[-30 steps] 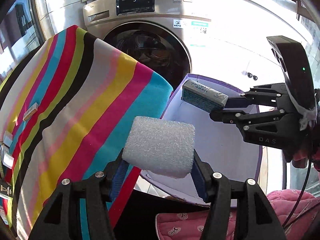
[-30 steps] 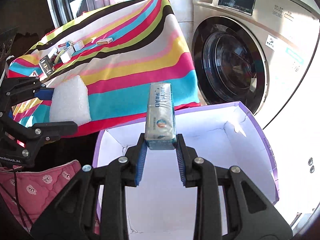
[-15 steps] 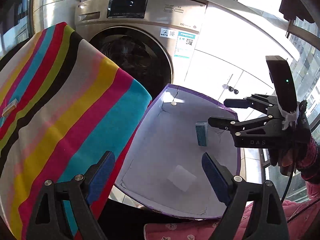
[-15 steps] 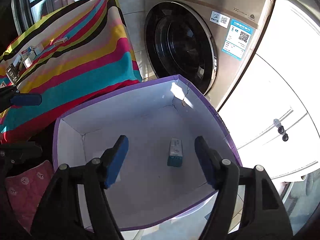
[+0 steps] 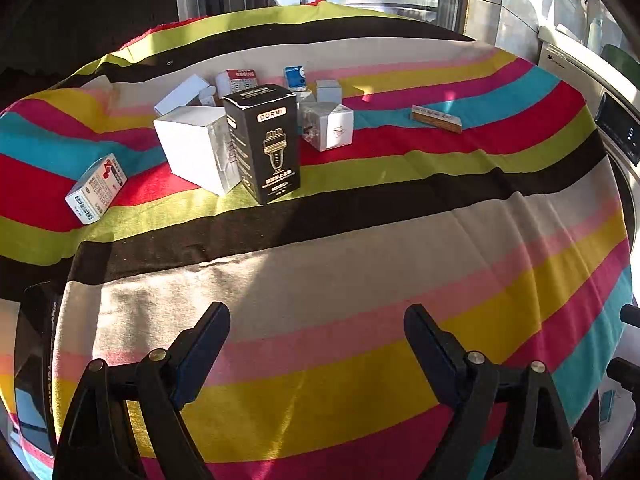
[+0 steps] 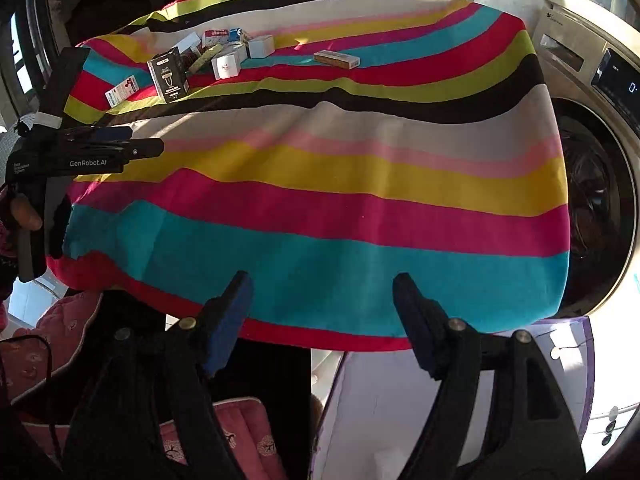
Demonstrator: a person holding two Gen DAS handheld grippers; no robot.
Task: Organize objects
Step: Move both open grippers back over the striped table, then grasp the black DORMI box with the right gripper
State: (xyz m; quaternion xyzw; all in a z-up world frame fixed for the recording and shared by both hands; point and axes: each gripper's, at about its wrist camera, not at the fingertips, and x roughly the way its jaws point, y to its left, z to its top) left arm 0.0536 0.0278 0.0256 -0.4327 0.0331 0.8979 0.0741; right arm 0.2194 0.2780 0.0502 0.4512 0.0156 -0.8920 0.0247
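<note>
Both your hand-held grippers are empty right now. The left hand-held gripper has its jaws spread wide over the rainbow-striped cloth covering the desk, and the right hand-held gripper is just as wide open, hanging off the near edge above the purple-rimmed white cardboard box.

From your left one, the clutter sits at roughly 11 to 12 o'clock: the tall black carton with gold print stands upright, touching the plain white cube box. The small white-and-red packet lies flat at 10 o'clock. The flat tan slim packet sits alone at 1 o'clock, long axis running left-right.

I'd say your left is the nearer one for the black carton.
</note>
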